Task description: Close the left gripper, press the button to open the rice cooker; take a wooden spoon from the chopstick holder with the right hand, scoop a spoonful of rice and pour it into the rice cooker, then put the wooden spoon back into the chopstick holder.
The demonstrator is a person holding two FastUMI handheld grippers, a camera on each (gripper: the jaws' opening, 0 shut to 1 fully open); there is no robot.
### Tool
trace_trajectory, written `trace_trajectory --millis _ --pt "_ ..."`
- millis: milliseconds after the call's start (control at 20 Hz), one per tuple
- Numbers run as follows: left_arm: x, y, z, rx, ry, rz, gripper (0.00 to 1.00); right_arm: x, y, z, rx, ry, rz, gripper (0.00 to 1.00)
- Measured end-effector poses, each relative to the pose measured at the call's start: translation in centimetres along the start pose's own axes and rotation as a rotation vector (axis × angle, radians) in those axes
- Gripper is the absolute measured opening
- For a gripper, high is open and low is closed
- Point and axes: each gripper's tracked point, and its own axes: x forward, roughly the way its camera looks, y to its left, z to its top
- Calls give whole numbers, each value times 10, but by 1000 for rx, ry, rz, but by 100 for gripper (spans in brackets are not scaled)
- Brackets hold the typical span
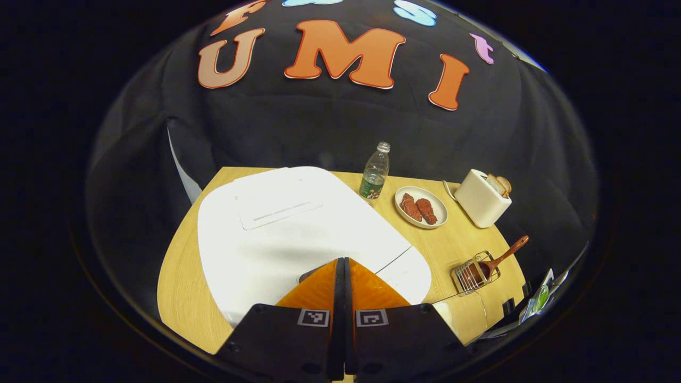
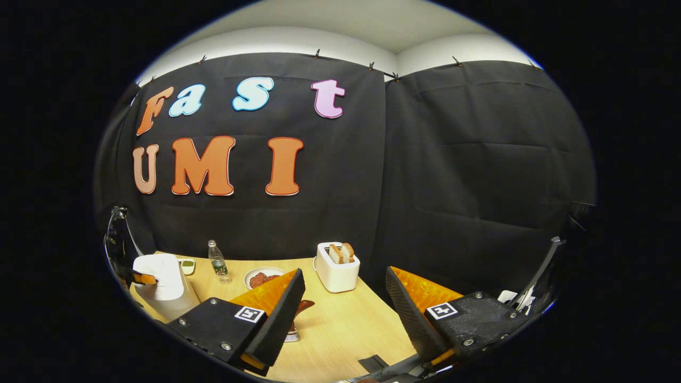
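left gripper (image 1: 343,261) pressed together over the rice cooker's (image 1: 298,234) front, its lid still down.

the rice cooker sits at the table's (image 1: 181,287) 9 o'clock side, and the dark button (image 1: 307,274) peeks out just at the fingertips' 8 o'clock; a straight, centred push down looks best, so the tips don't slide off the smooth lid. the wooden spoon (image 1: 497,260) leans in the chopstick holder (image 1: 475,273) at 3 o'clock. the right gripper (image 2: 345,298) waits with fingers wide apart, grasping nothing.
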Motion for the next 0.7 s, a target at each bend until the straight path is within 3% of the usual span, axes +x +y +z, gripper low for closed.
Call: trace_trajectory --millis 200,400,700 --pt "6 2 -9 -29 49 -1 2 1 3 -1 6 4 9 95" --pt "2 4 -1 -54 14 1 5 2 5 -4 10 7 27 95" --pt "-57 16 94 7 -272 87 5 2 0 -4 53 -1 41 95"
